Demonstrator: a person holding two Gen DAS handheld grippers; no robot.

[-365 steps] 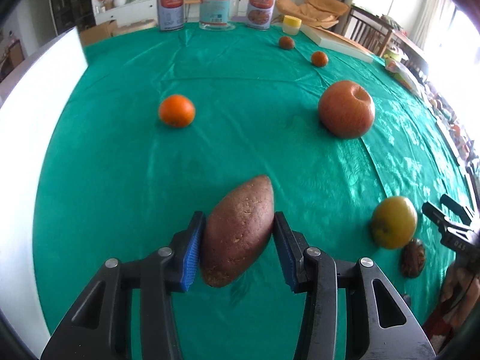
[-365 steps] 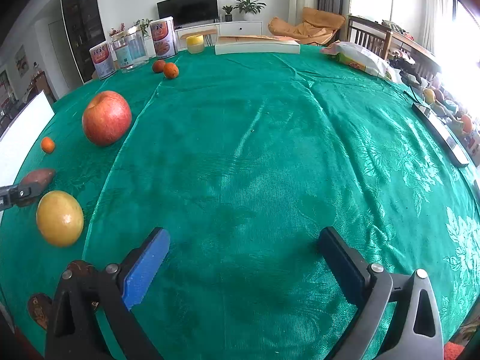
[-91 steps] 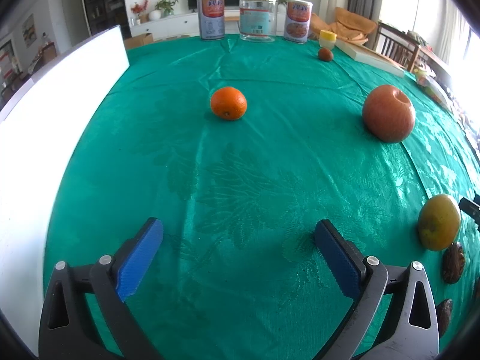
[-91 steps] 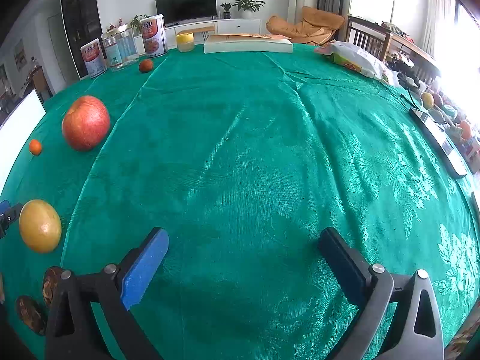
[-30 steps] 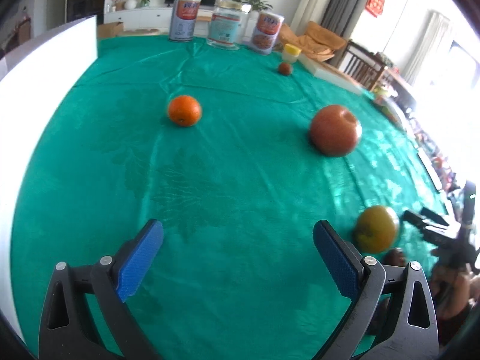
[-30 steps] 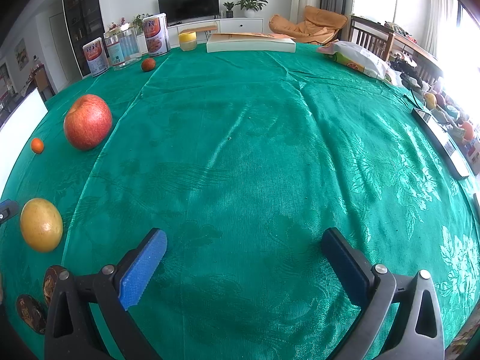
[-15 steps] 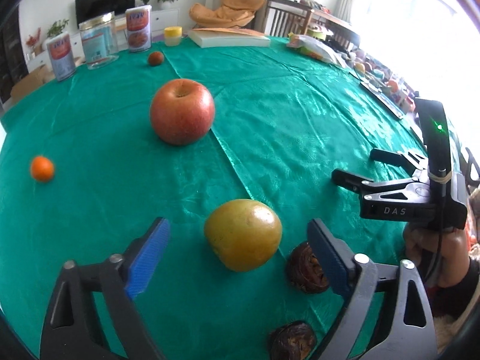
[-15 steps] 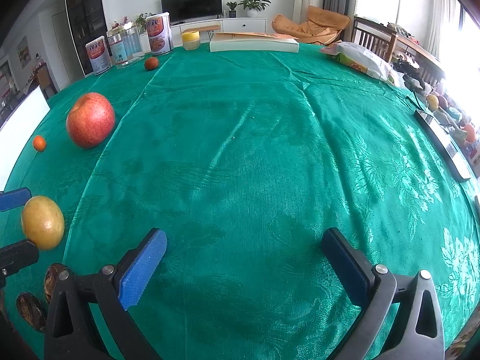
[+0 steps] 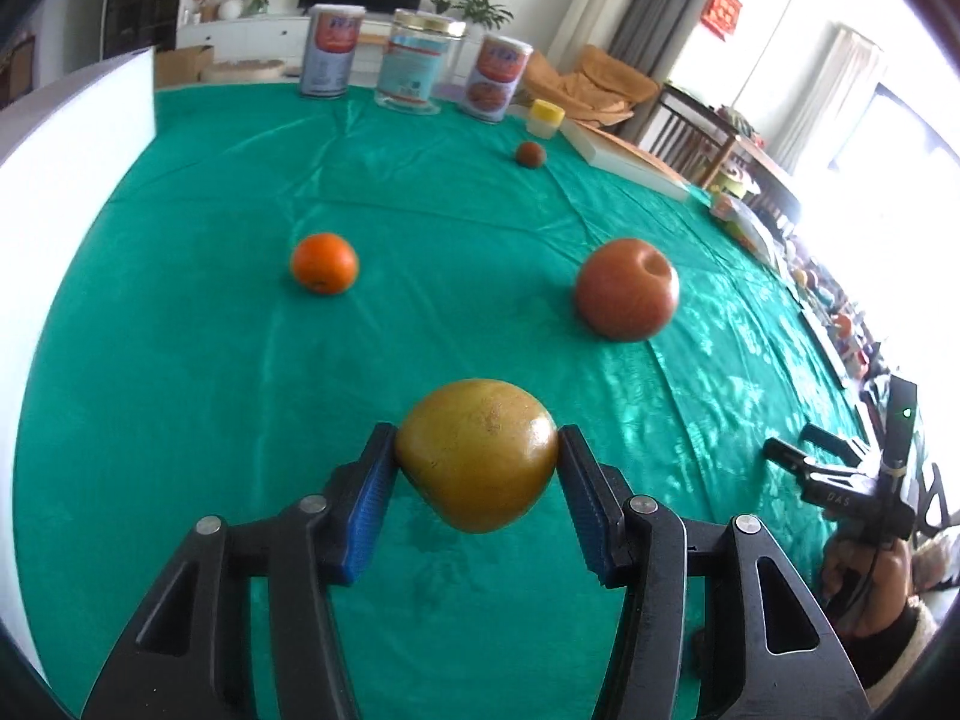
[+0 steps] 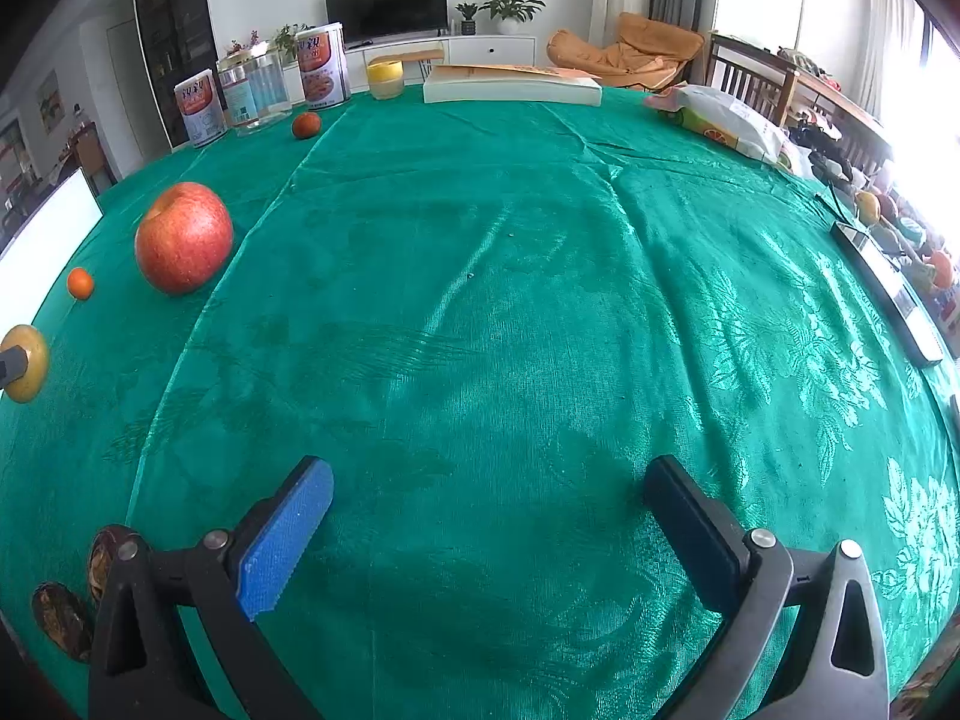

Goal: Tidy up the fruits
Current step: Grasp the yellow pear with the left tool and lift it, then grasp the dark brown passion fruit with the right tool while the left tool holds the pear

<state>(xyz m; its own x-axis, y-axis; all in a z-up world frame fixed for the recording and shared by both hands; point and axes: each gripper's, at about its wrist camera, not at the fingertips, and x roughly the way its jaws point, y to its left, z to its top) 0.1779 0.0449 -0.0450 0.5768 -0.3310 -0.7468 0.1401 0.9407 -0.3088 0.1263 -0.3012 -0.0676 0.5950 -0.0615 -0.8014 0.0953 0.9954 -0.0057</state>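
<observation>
The left gripper (image 9: 477, 459) was clamped on the yellow-green fruit (image 9: 477, 453), both blue pads pressed to its sides, seemingly lifted off the green cloth (image 9: 210, 360). Ahead of it to the left sat the orange (image 9: 324, 262); ahead to the right, the red apple (image 9: 627, 288). Only the right wrist view showed the right gripper (image 10: 489, 516) with its fingers wide apart over bare cloth, and two dark brown pieces (image 10: 105, 552) just left of it, too dim to identify.
</observation>
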